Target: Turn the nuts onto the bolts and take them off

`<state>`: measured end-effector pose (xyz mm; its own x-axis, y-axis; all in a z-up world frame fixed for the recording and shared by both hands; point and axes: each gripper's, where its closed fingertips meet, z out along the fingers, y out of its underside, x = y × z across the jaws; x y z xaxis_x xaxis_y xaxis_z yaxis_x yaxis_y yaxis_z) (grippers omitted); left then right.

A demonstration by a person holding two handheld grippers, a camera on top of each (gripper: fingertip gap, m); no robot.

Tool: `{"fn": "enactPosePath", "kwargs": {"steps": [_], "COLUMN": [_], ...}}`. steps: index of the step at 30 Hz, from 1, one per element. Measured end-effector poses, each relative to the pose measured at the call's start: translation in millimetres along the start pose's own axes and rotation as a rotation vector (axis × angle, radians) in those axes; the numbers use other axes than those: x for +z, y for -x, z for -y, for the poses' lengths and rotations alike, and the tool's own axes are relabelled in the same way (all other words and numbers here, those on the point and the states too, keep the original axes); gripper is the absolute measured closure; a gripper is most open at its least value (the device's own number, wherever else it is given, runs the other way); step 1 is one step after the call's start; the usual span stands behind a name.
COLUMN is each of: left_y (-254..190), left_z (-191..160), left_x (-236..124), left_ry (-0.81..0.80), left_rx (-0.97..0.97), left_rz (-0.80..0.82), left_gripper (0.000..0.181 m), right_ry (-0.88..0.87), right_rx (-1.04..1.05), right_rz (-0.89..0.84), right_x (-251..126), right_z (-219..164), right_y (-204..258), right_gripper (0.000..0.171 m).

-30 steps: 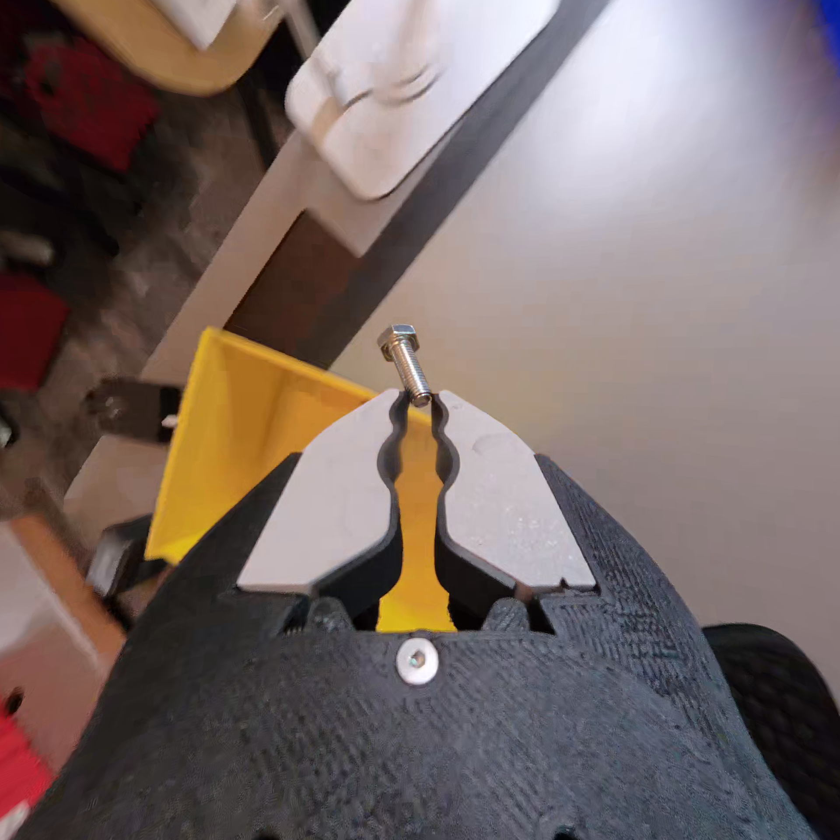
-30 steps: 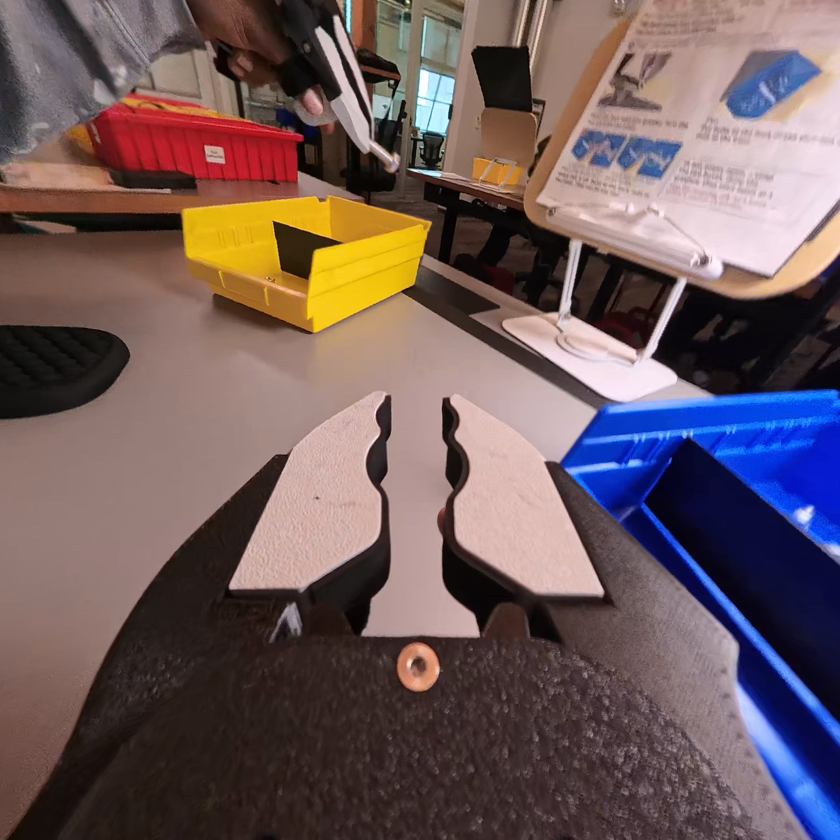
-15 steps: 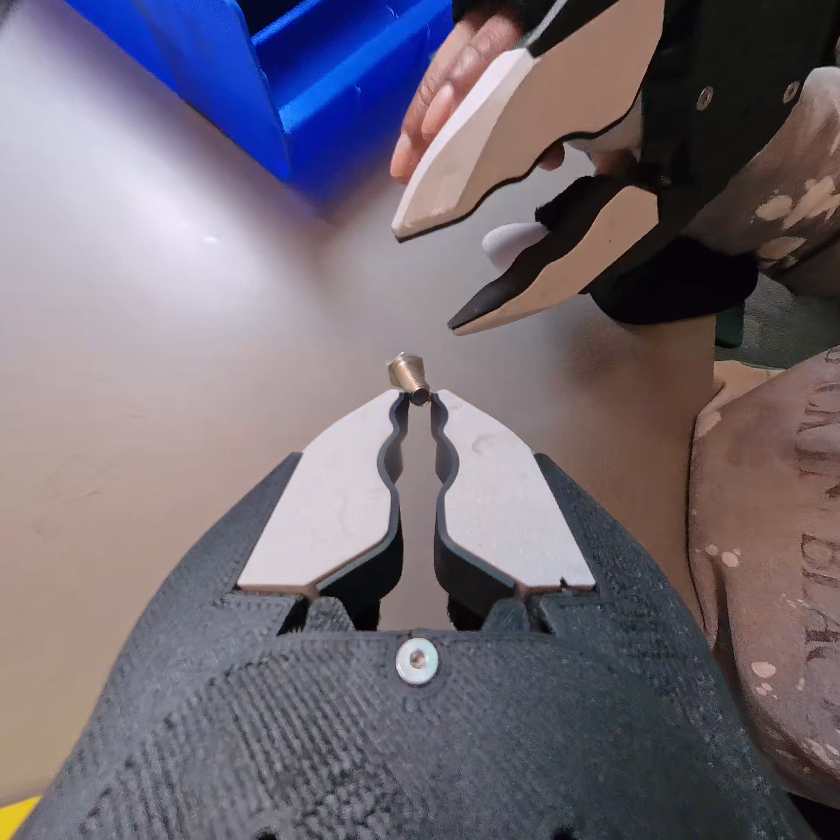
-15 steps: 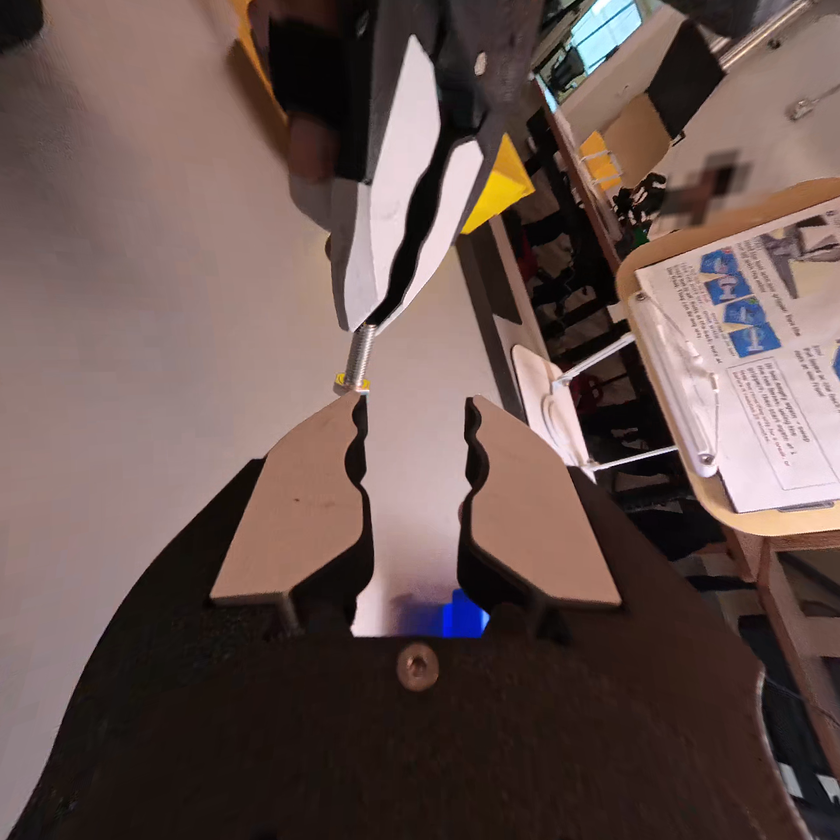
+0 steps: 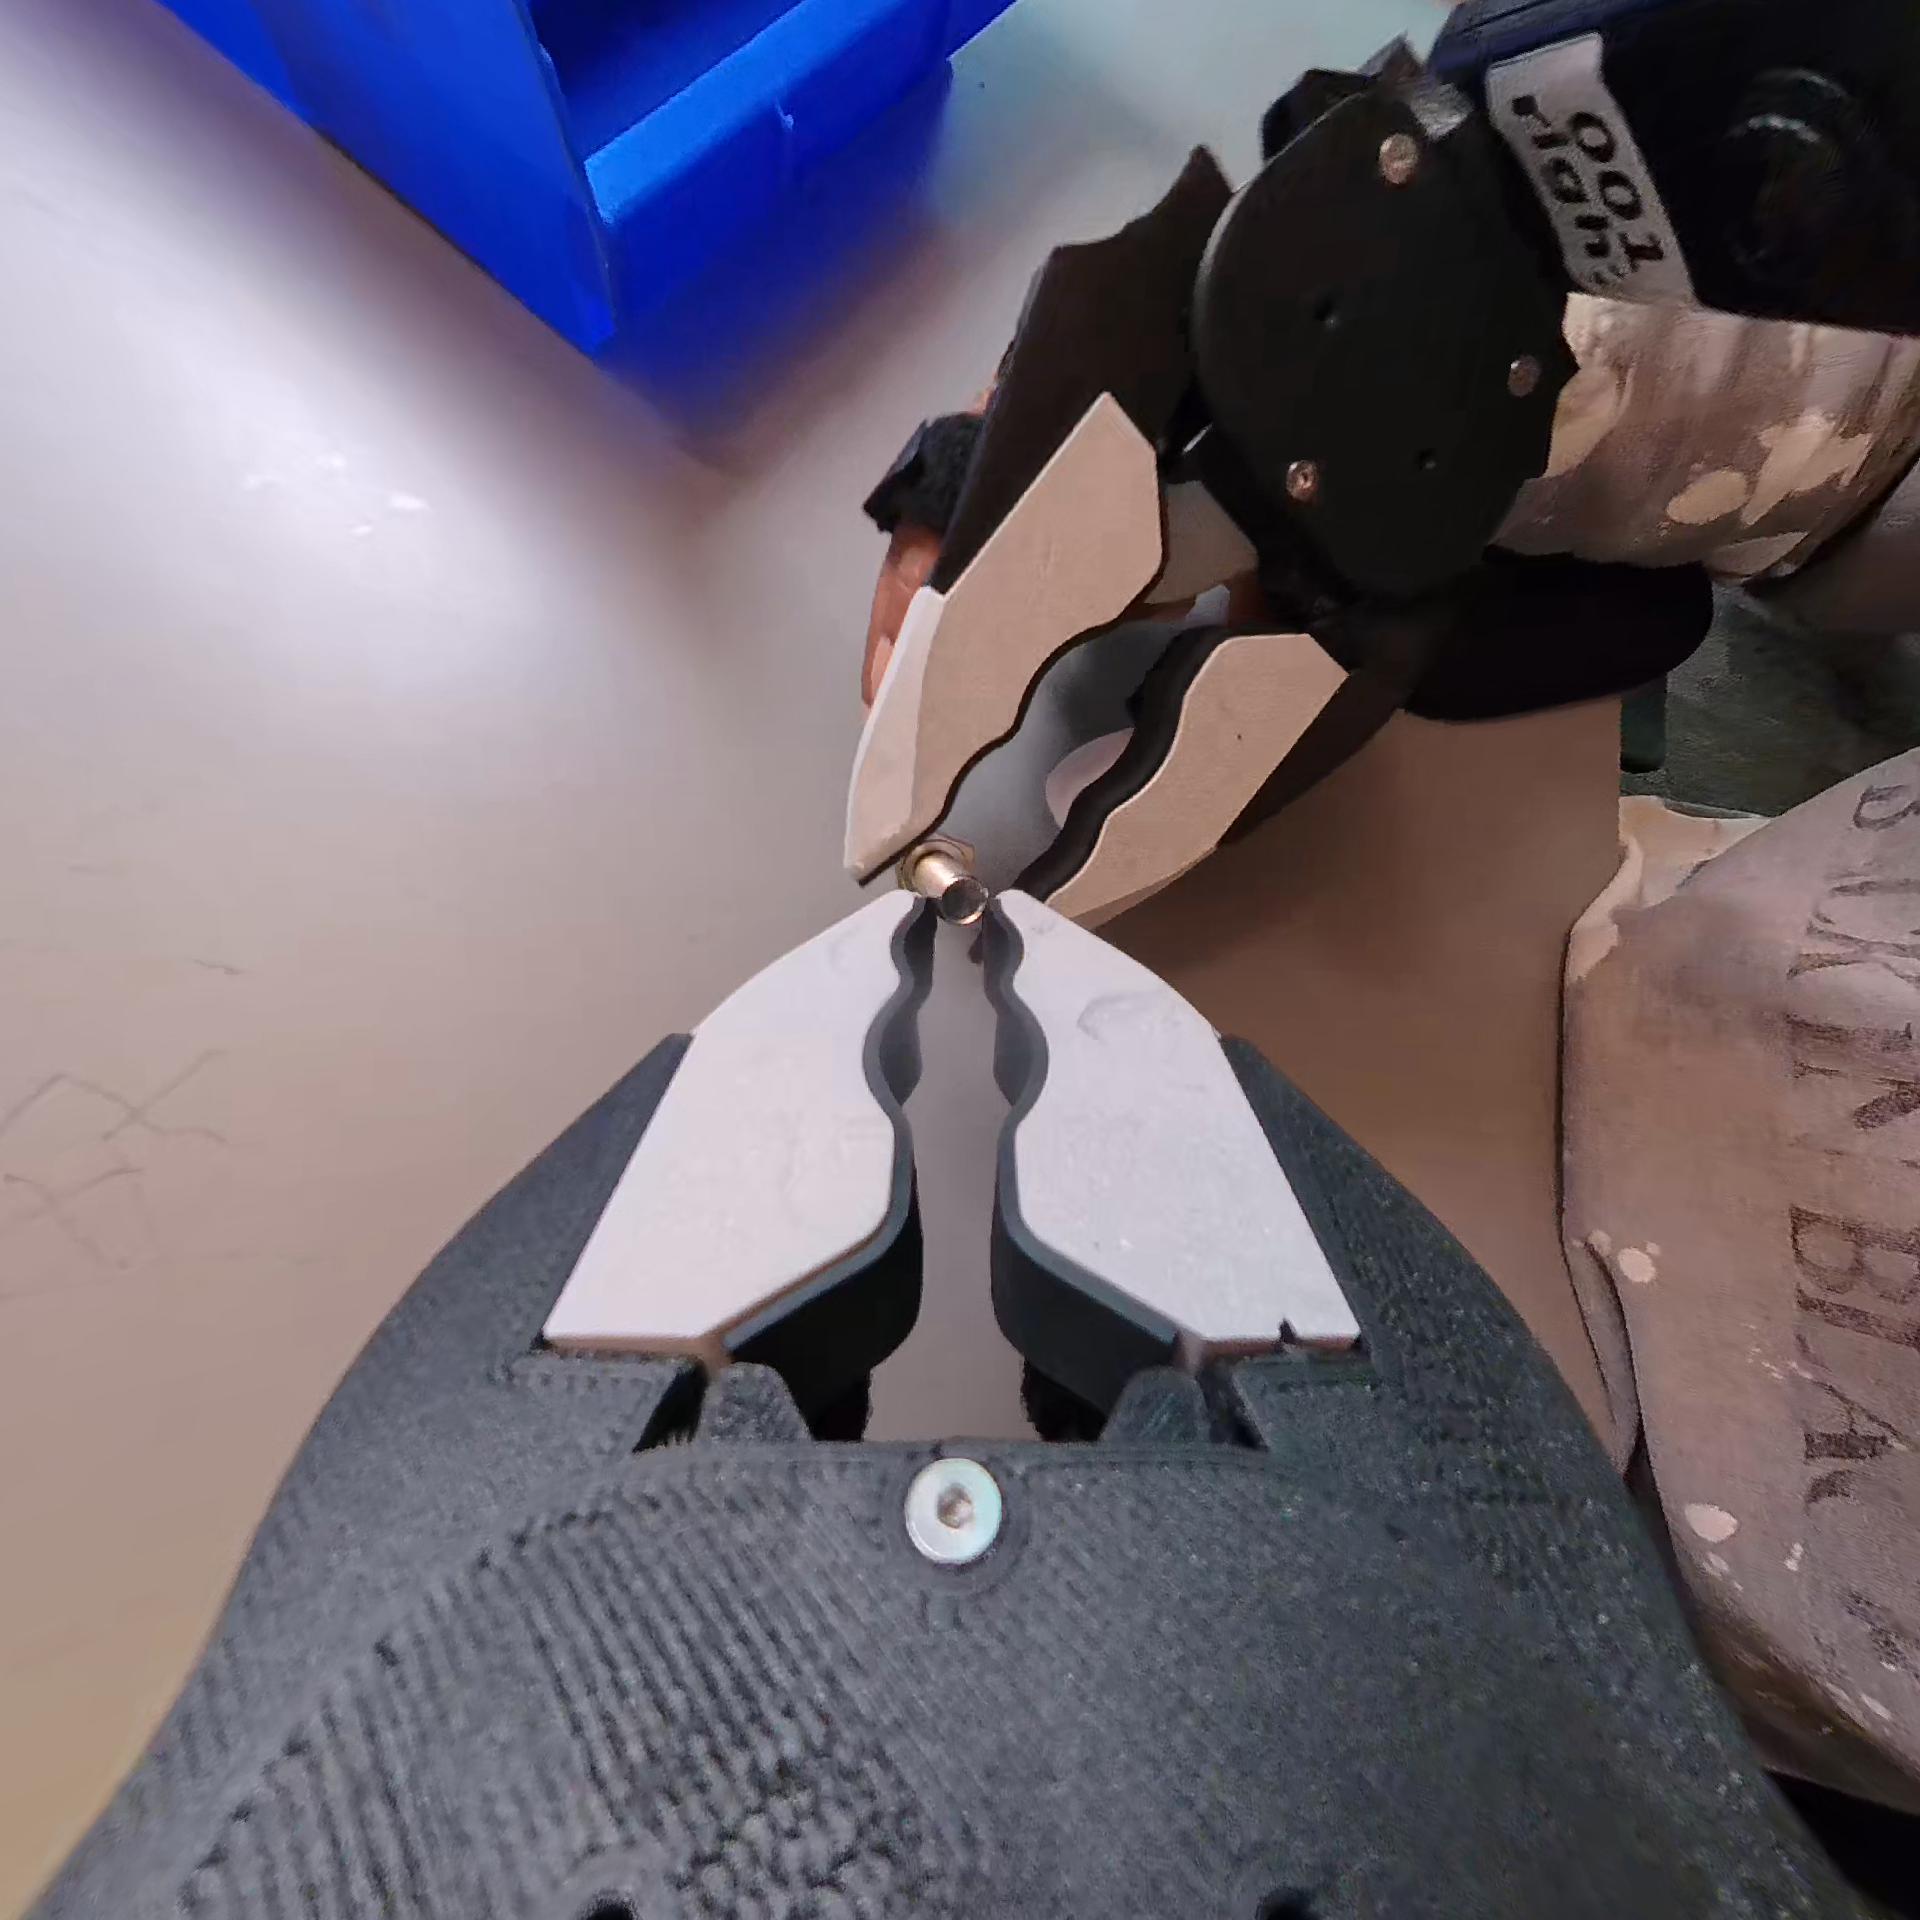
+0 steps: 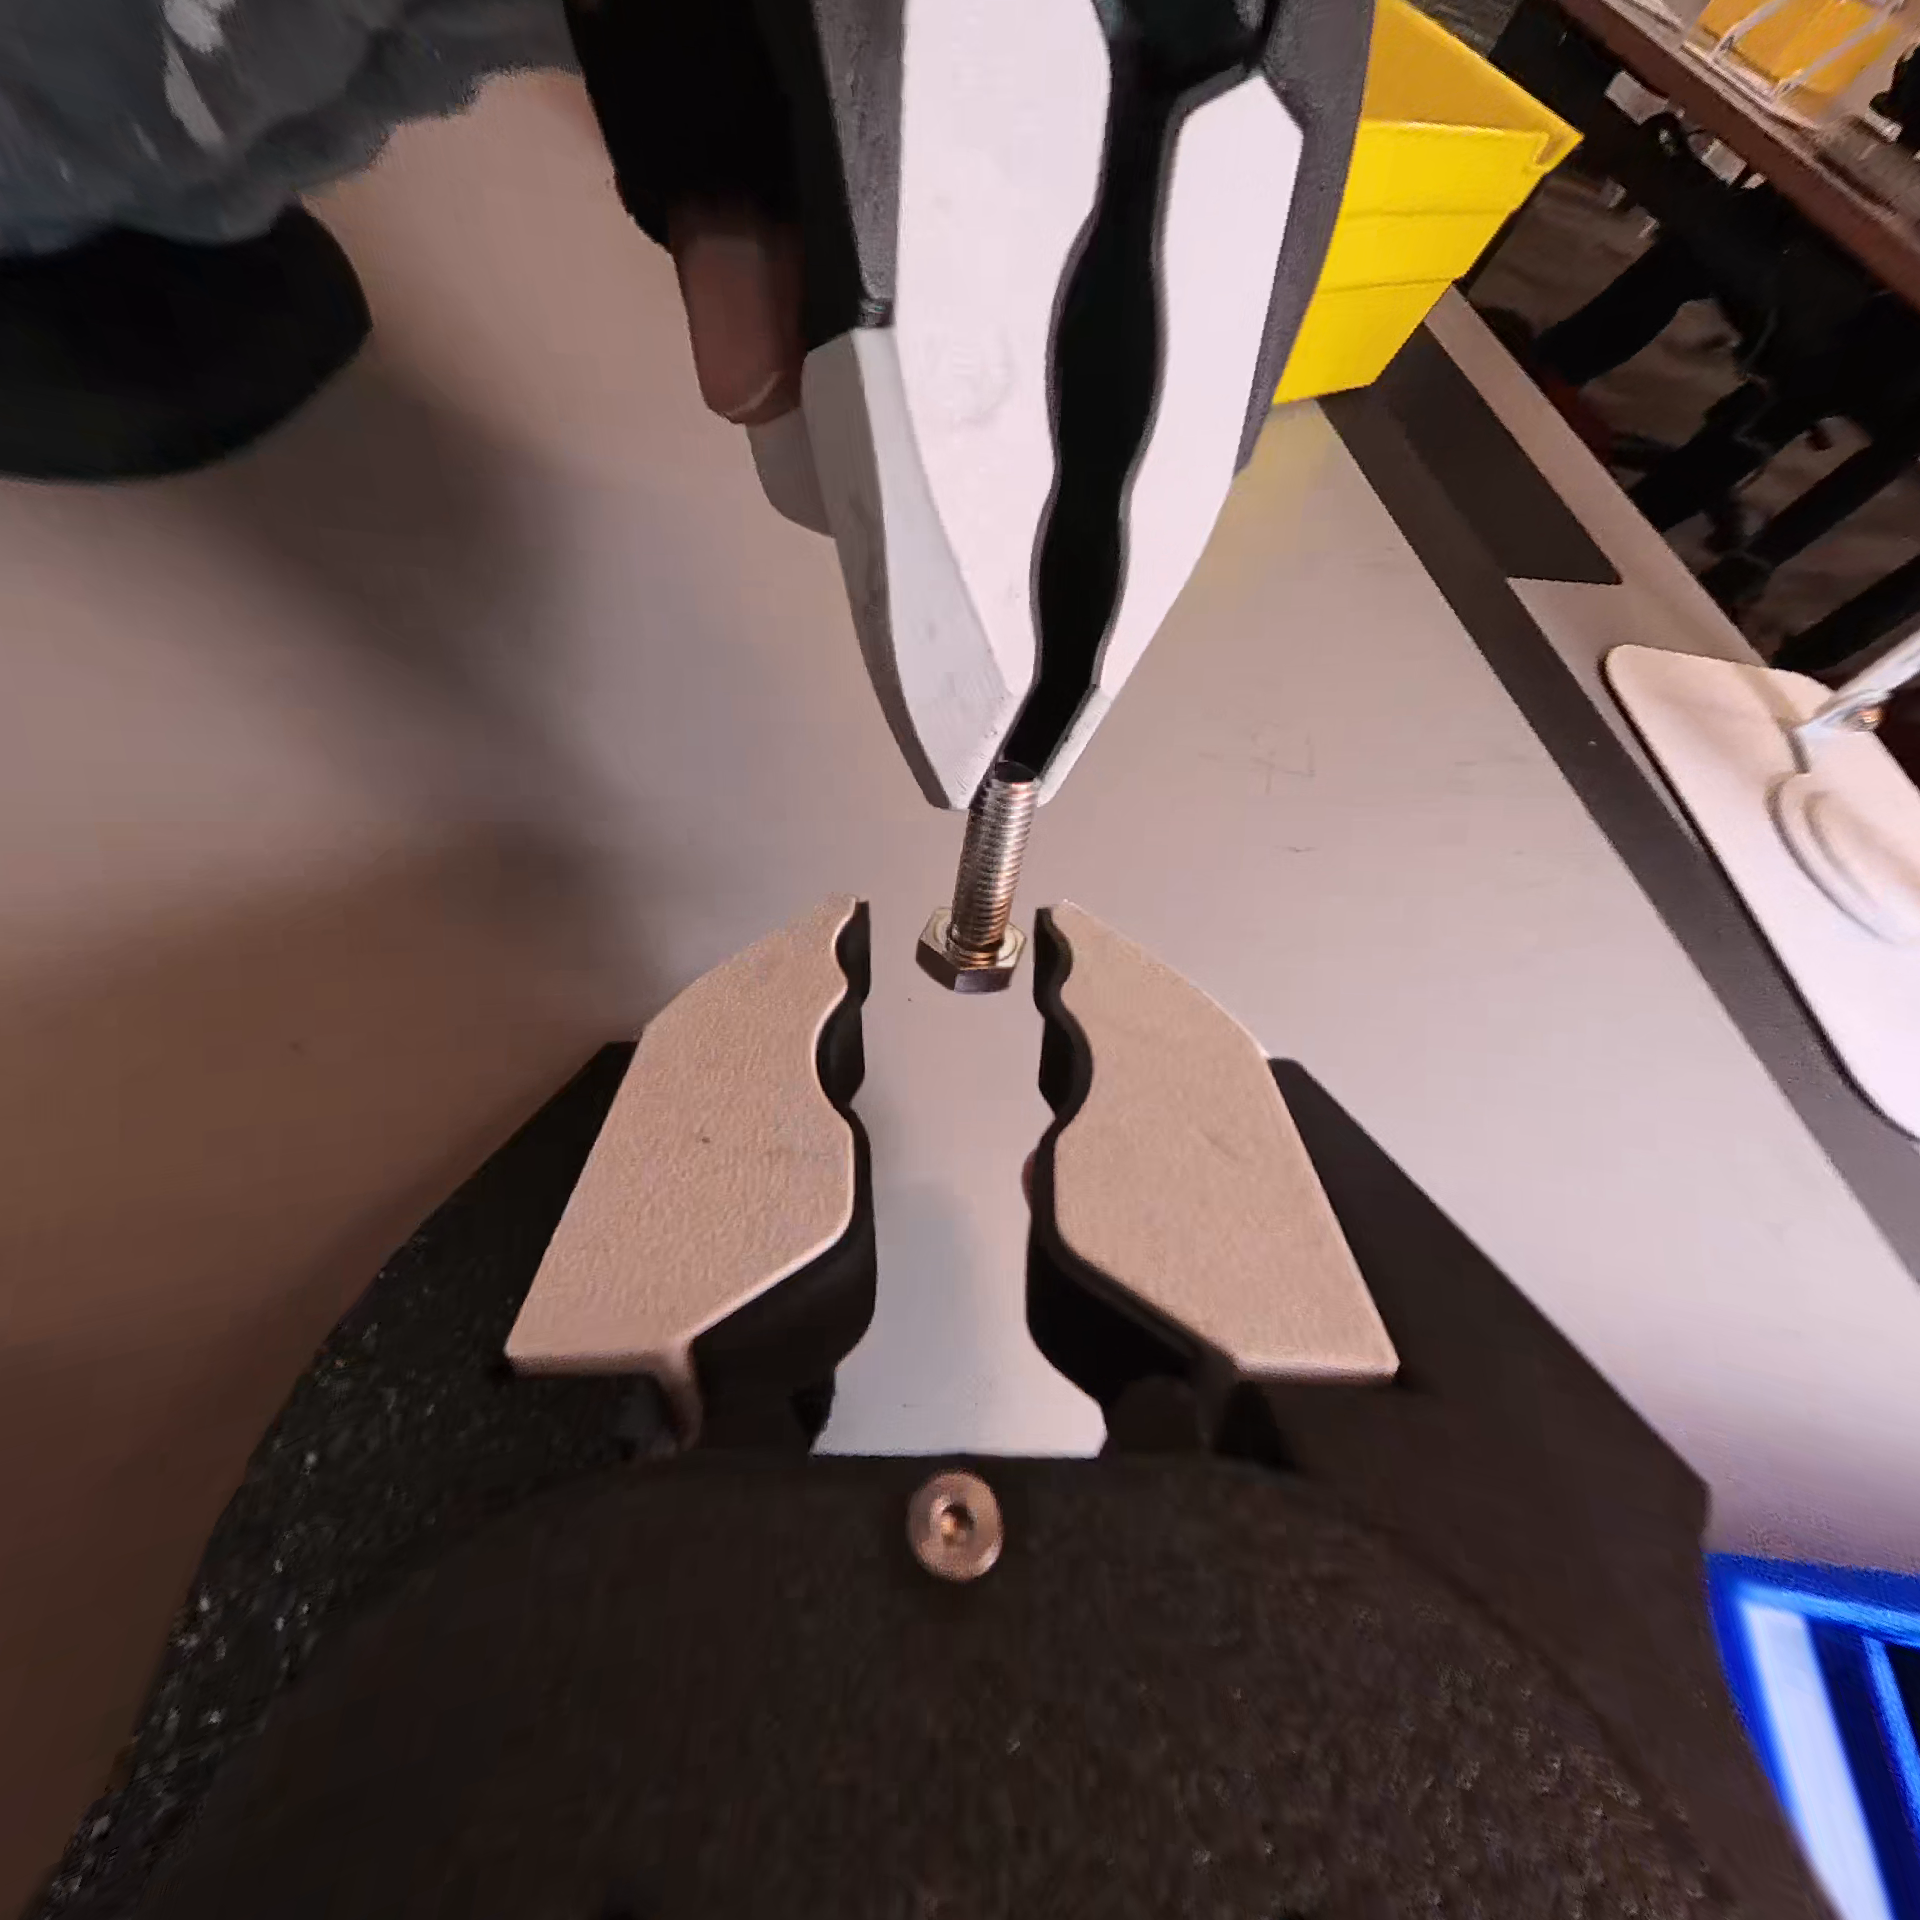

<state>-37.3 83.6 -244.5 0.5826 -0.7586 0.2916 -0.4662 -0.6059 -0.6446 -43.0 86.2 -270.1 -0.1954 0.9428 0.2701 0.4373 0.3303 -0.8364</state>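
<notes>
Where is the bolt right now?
The bolt is pinched by its threaded tip in the left hand-held gripper, its hex head between the right hand-held gripper's open fingertips, above the table.

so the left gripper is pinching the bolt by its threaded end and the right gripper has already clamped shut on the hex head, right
Not quite. The left gripper does pinch the bolt by its threaded end, but the right gripper is open. In the right wrist view its fingers stand either side of the hex head with gaps showing, not clamped on it.

A blue bin [image 5: 665,156], a yellow bin [image 6: 1403,218] and a white stand base [image 6: 1787,831] sit on the grey table [image 6: 1351,831].
</notes>
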Motion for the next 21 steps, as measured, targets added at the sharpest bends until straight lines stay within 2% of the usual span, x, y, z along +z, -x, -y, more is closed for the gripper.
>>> {"fn": "enactPosePath", "kwargs": {"steps": [2,6,9,11,13,18,21], "left_y": [-3.6,-8.1,-15.5,-24.8,-36.3,-60.4,-68.3], "left_z": [2.1,8.7,24.0,37.4,46.2,49.4,52.0], "left_x": [-1.2,-5.1,-14.0,-23.3,-31.8,-34.6,-34.9], "left_ry": [-0.007,-0.039,-0.144,-0.236,-0.303,-0.344,-0.357], "left_rx": [0.009,0.025,0.092,0.146,0.204,0.325,0.374], "left_rz": [-0.007,-0.002,-0.009,-0.031,-0.065,-0.14,-0.148], "left_gripper": [0.172,0.172,0.171,0.16,0.158,0.162,0.171], "right_ry": [-0.044,-0.093,-0.19,-0.277,-0.35,-0.443,-0.453], "right_rx": [0.049,0.093,0.134,0.149,0.155,0.165,0.161], "right_rz": [0.016,0.034,0.038,0.055,0.107,0.207,0.226], "right_x": [-0.8,-5.9,-15.8,-26.4,-36.8,-52.2,-55.4], "right_z": [3.7,9.6,23.1,36.5,49.7,71.4,76.2], "right_y": [0.8,0.9,-2.5,-3.3,2.2,17.0,20.8], "right_gripper": [0.15,0.151,0.152,0.152,0.152,0.152,0.152]}}
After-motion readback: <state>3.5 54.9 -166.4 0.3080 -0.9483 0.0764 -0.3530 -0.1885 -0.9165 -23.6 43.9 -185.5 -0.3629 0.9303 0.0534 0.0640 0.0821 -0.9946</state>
